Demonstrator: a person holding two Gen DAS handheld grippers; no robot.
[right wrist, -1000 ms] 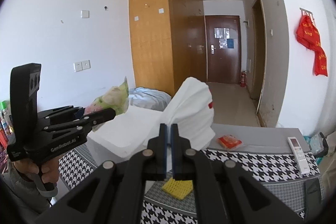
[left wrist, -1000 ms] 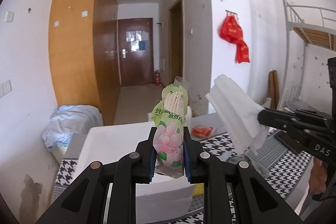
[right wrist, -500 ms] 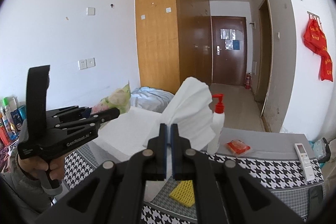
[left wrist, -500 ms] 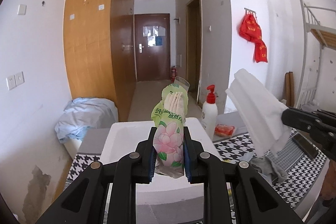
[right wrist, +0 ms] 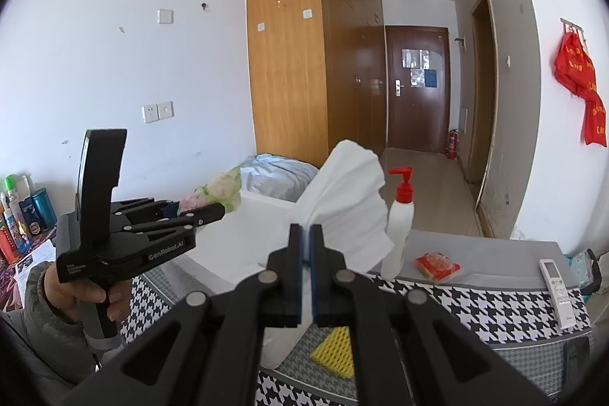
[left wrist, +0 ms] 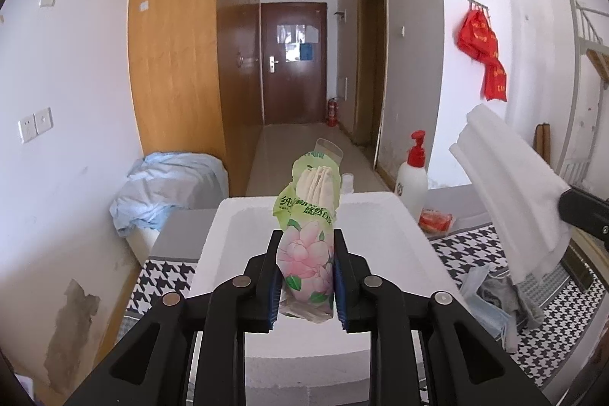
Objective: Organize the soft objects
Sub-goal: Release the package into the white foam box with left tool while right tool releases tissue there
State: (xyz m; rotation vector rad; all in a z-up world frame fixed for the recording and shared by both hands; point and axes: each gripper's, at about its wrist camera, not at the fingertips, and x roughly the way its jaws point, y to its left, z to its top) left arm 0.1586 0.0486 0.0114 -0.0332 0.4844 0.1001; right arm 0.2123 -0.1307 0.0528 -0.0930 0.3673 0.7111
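Both hands are drifting toward the white foam box (left wrist: 384, 215) at the table's left end (it now fills more of the left view), where the left gripper (left wrist: 306, 282), jaws easing apart, is carrying the flowered tissue pack (left wrist: 306, 253) over it. Right gripper (right wrist: 306, 267) is clamping the white cloth (right wrist: 342, 200); nothing seems boxed yet, and only the right view is showing the yellow sponge (right wrist: 335, 349).

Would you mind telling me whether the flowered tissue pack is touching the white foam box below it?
Cannot tell. In the left wrist view the tissue pack sits between the opening left gripper jaws over the foam box, but its bottom edge overlaps the box, showing neither gap nor contact.
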